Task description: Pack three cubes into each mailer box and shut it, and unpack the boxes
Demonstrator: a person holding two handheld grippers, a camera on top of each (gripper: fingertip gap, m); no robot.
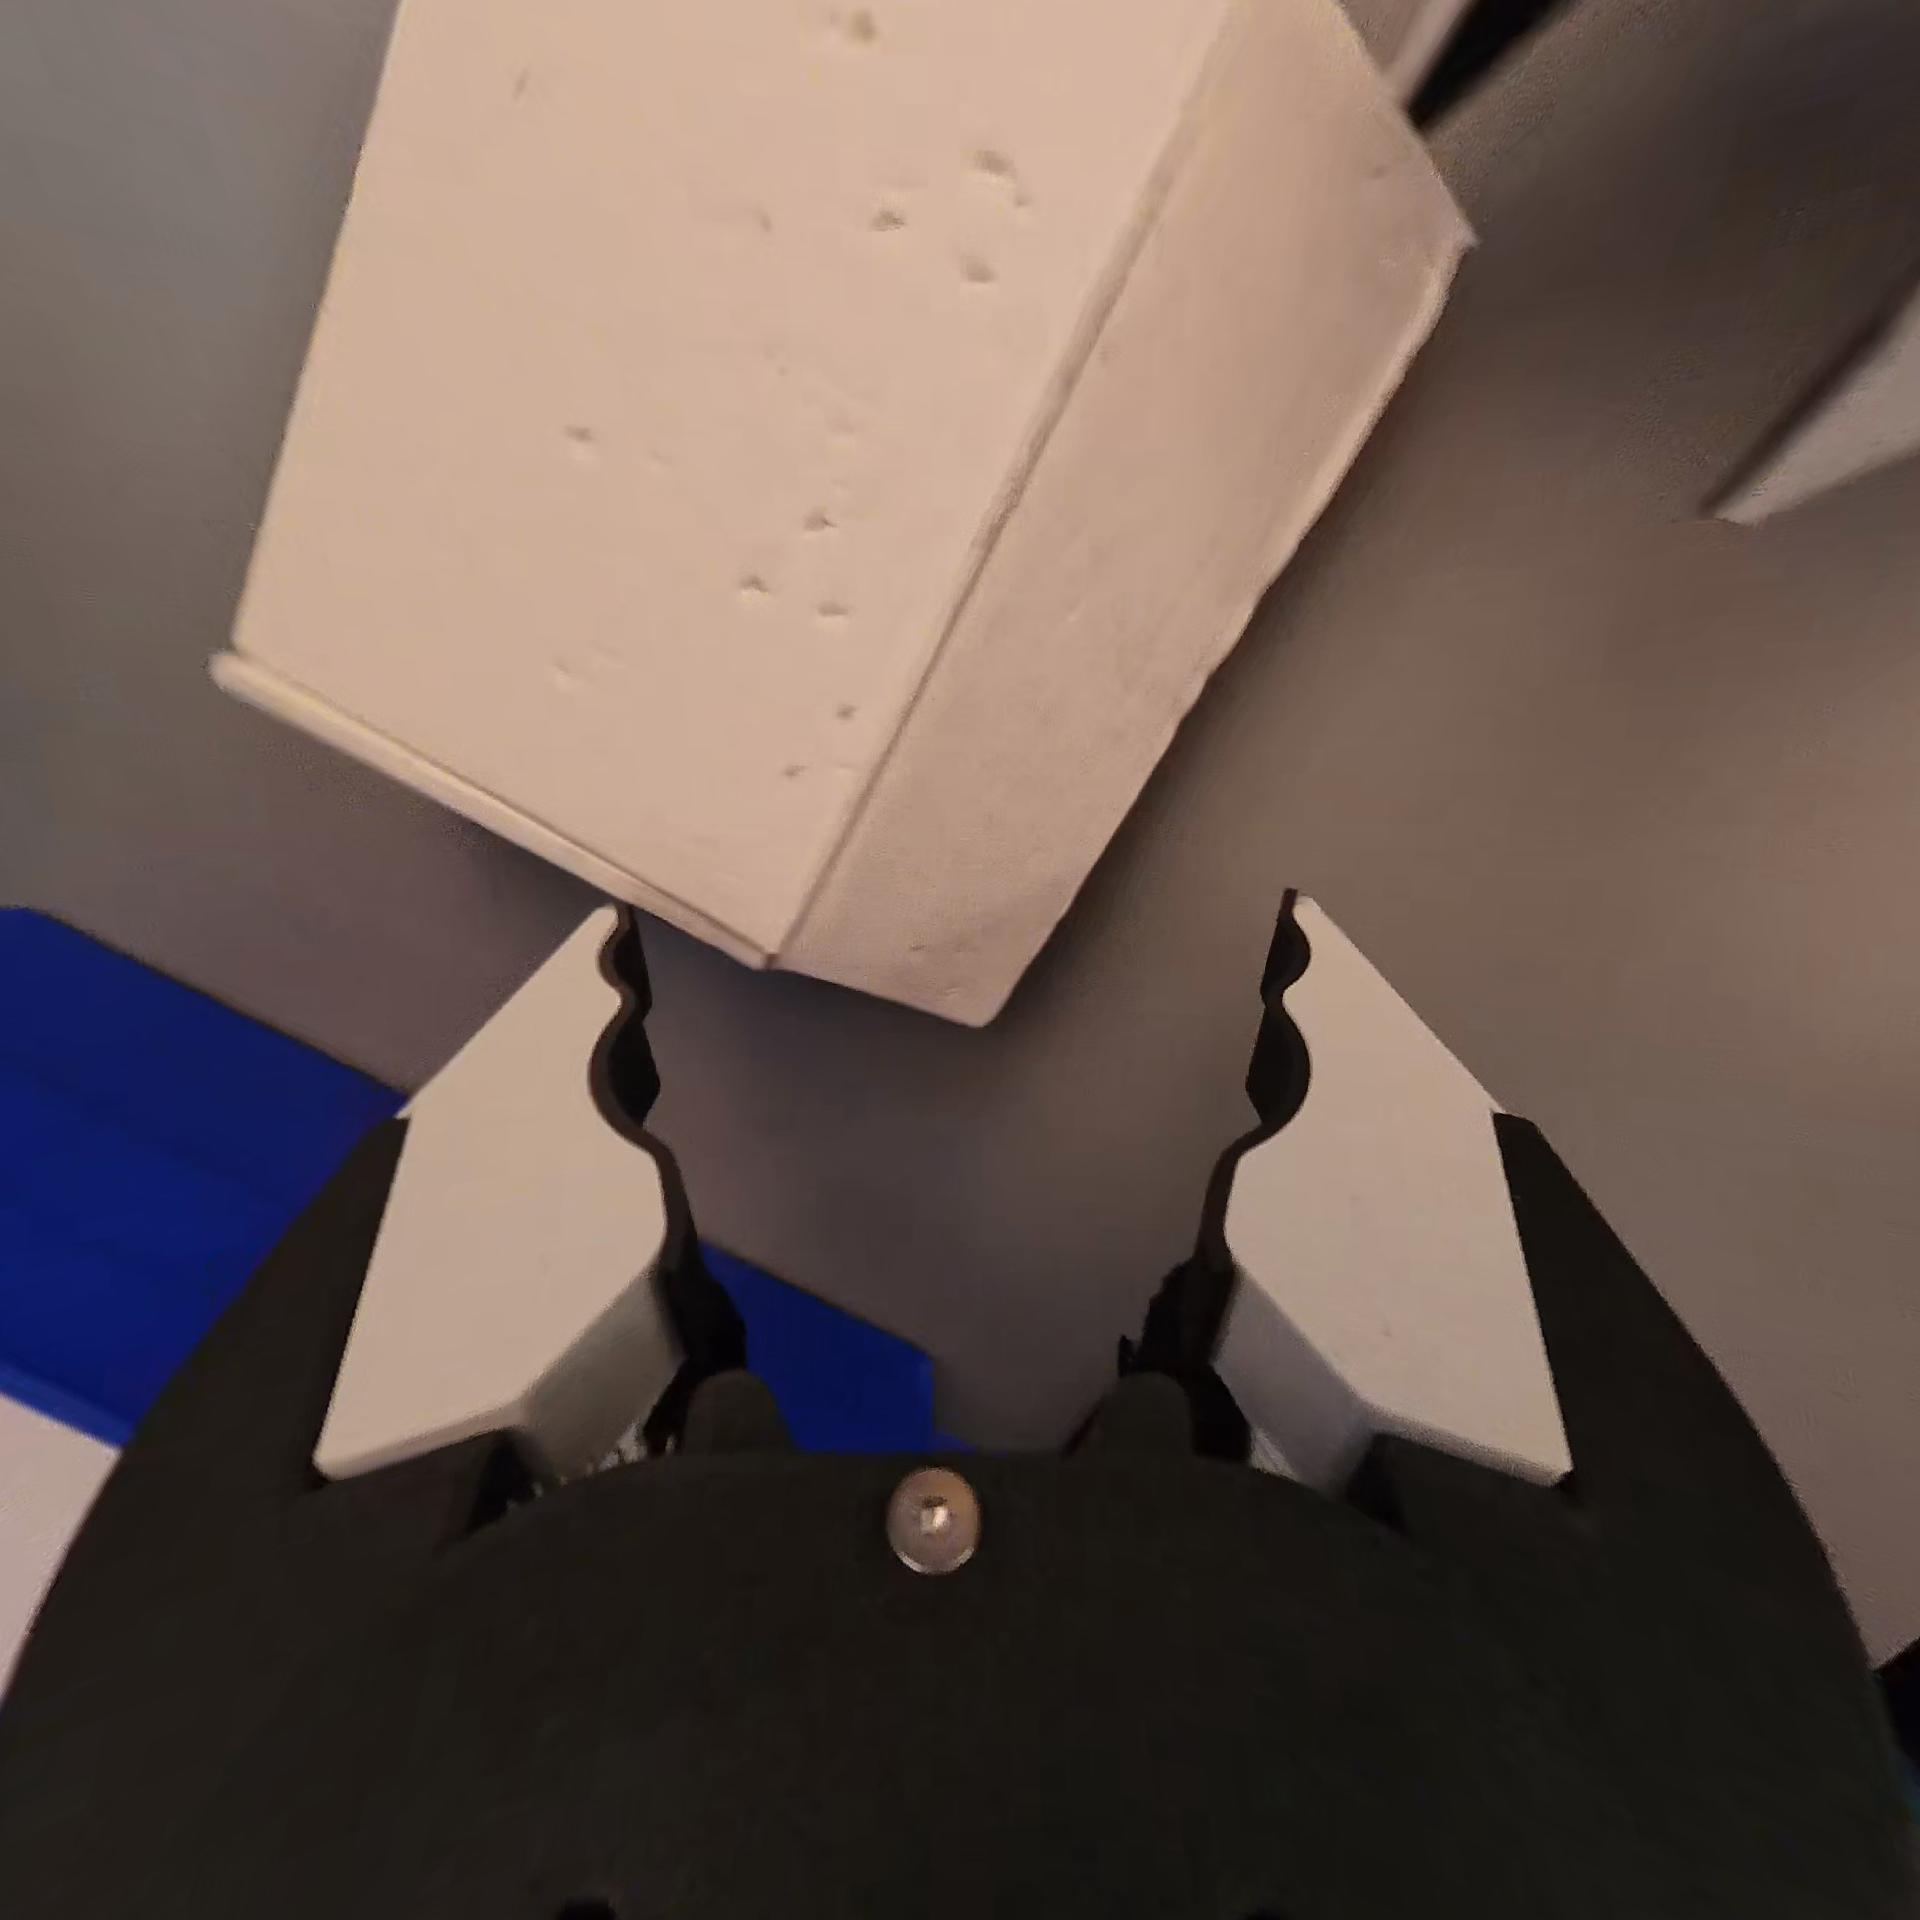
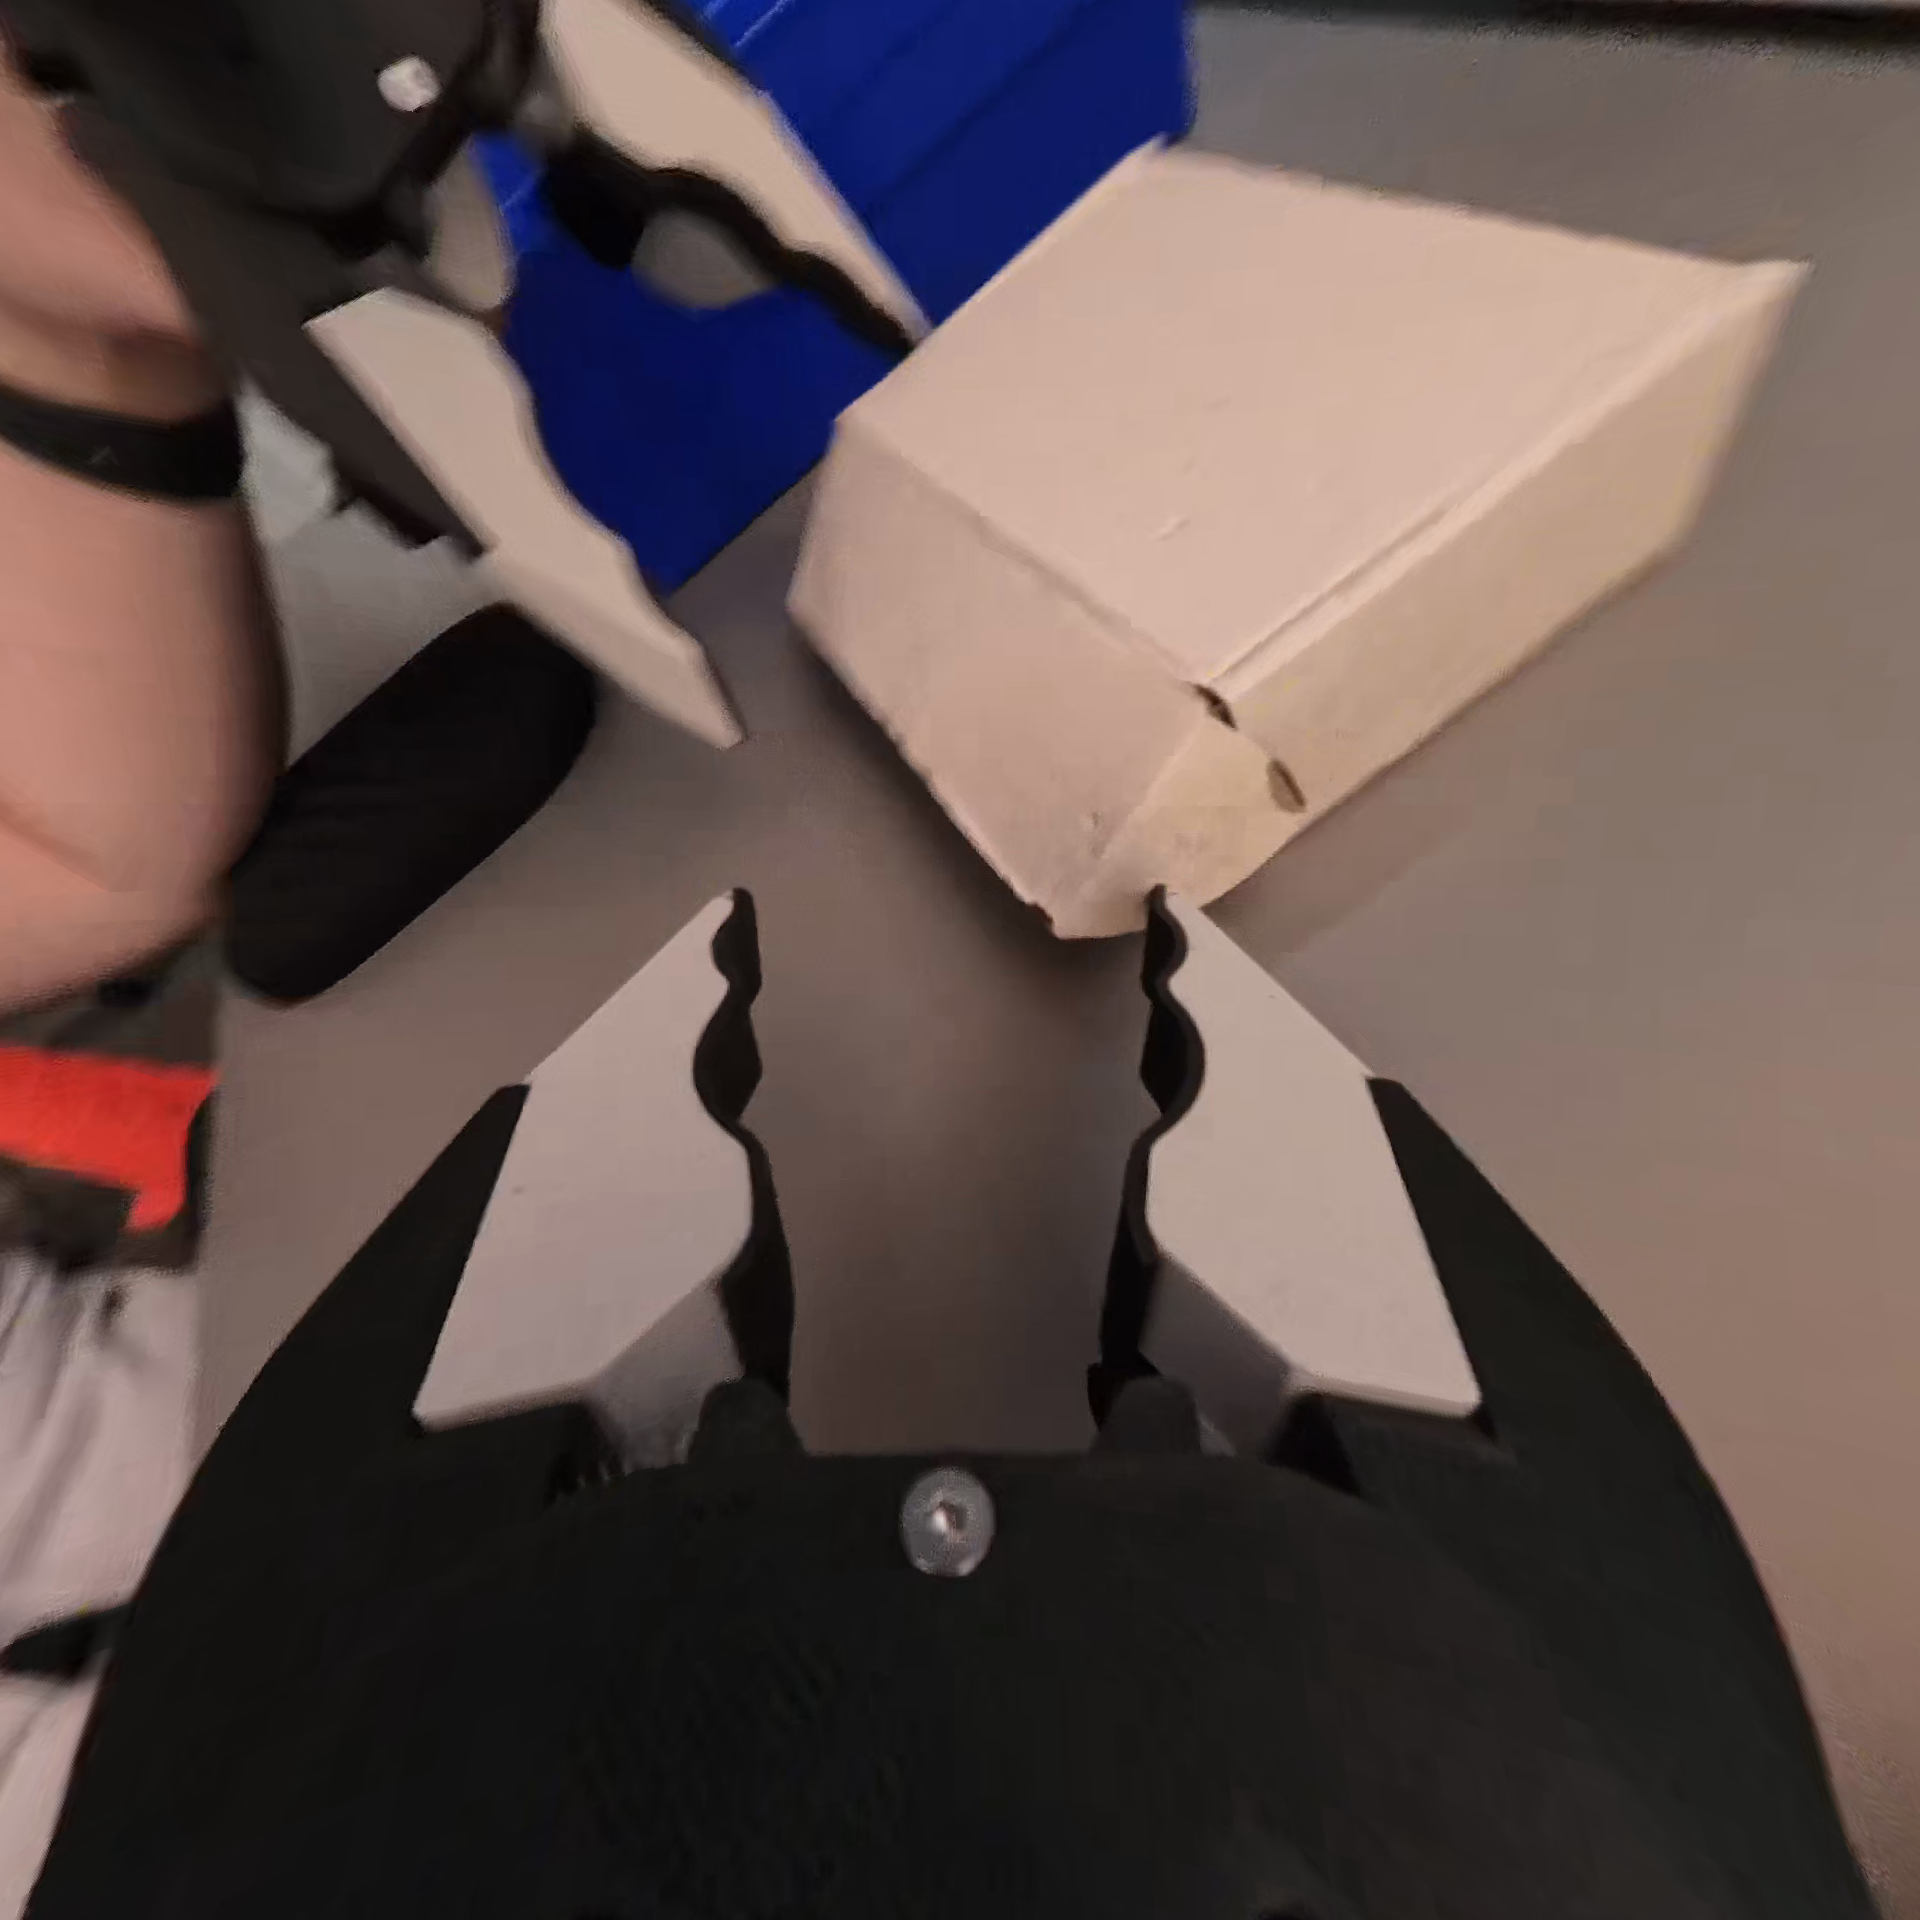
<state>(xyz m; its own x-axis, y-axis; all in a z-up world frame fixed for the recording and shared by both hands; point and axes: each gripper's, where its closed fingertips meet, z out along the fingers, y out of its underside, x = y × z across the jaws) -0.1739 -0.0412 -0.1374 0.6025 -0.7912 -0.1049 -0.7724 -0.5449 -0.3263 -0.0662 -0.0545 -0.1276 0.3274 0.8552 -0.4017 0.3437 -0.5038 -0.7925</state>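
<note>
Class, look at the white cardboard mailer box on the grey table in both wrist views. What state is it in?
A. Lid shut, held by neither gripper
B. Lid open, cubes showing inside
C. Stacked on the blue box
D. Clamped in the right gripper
A: the white cardboard mailer box lies closed on the grey table, and both the left gripper and right gripper are open and empty.

The mailer box (image 1: 727,436) in front of the left gripper (image 1: 956,914) is creamy white, with little dents dotted over its top. The left gripper has a black body, pale grey-white fingers (image 1: 509,1195) and wavy black edges on the inside, and the right gripper (image 2: 945,904) has the same colours. The table (image 1: 1558,831) under them is plain grey, and the bin (image 2: 935,125) past the left gripper is bright blue.
</note>
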